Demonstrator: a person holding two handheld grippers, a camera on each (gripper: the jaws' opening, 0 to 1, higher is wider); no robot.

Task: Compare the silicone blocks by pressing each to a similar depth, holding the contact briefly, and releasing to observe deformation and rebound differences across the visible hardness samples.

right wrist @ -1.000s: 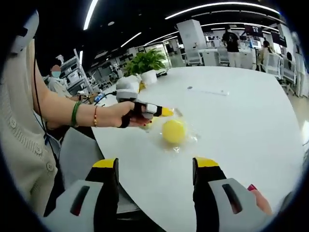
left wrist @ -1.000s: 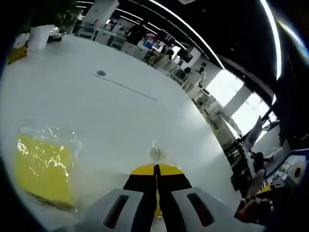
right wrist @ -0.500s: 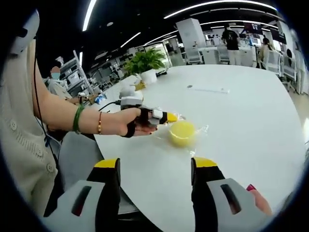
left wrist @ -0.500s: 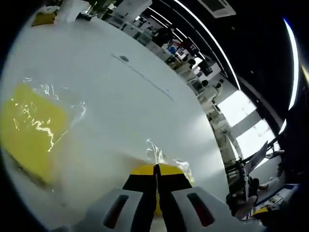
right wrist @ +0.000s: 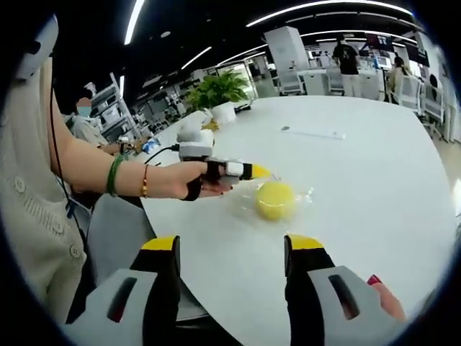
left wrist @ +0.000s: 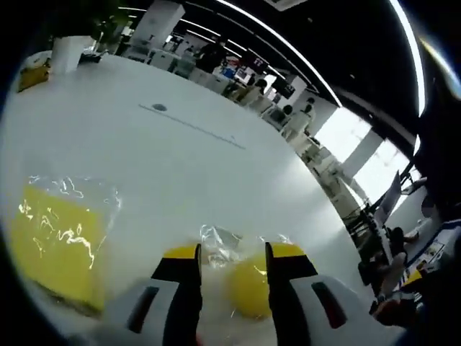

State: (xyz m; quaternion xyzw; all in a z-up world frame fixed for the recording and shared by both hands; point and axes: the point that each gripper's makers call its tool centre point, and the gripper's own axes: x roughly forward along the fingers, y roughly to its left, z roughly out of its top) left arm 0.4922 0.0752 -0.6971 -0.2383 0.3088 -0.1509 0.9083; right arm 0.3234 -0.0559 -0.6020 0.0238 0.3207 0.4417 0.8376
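Table [left wrist: 180,158]: smooth white top with a soft, even sheen.
Round block [right wrist: 275,200]: yellow, matt and rubbery-looking, inside crinkled clear plastic wrap.
Square block [left wrist: 54,245]: yellow, under glossy clear film that caught bright glints.
Left gripper [left wrist: 230,254]: matt grey plastic body, black jaws with yellow tips.
Right gripper [right wrist: 230,245]: the same grey, black and yellow plastic.
Sleeve [right wrist: 29,209]: cream knitted cloth with buttons.

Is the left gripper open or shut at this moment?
Open. In the left gripper view, the left gripper has a clear gap between its two yellow-tipped jaws, and the wrapped round yellow sample shows through that gap.
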